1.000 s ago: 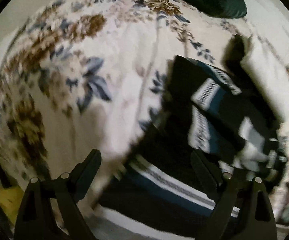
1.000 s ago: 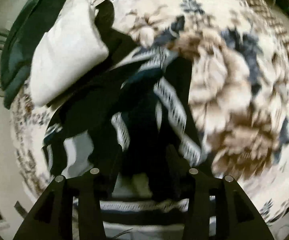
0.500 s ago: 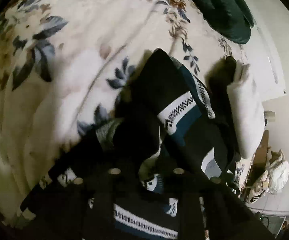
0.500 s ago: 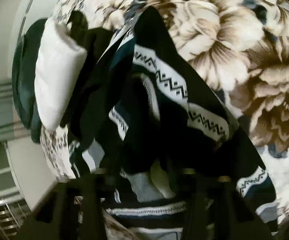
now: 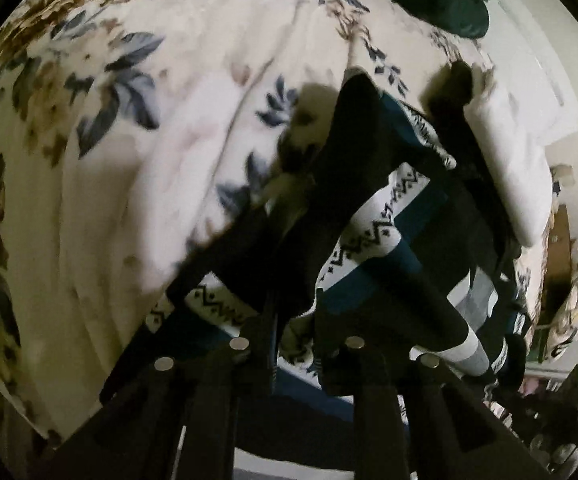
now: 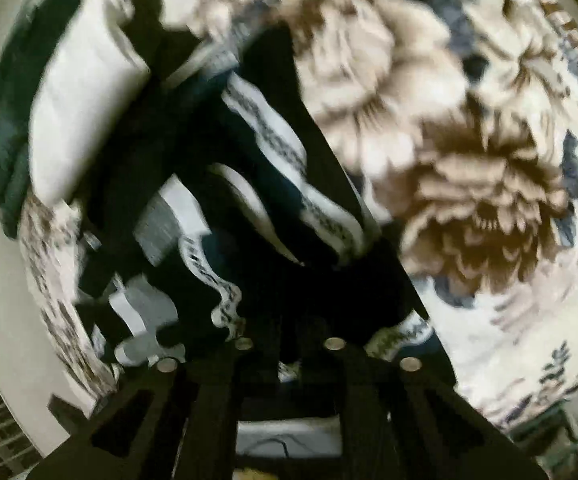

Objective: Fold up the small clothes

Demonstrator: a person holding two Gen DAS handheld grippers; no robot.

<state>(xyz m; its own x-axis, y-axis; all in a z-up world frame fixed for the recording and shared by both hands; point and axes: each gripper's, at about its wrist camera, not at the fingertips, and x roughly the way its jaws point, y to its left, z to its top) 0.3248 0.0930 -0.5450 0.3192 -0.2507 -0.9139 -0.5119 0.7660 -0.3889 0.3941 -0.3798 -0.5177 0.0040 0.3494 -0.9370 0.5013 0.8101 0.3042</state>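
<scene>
Cloth hangs off both grippers over the bed (image 5: 137,184): a dark garment (image 5: 373,216) with white zigzag bands, lifted and drooping in loose folds above the floral cover. The left gripper (image 5: 295,332) looks clamped on an edge of it, fabric bunched between the fingers. The right gripper (image 6: 289,336) seems pinched on another edge too, though blur and the dark cloth make that less sure. A white folded item (image 6: 77,104) and something dark green (image 6: 5,120) lie just beyond.

To my eye the step is spreading it out before any fold. Best to pull the two held edges apart until the bands run straight, then lower it flat on open cover, well apart from the white item, before letting go.
</scene>
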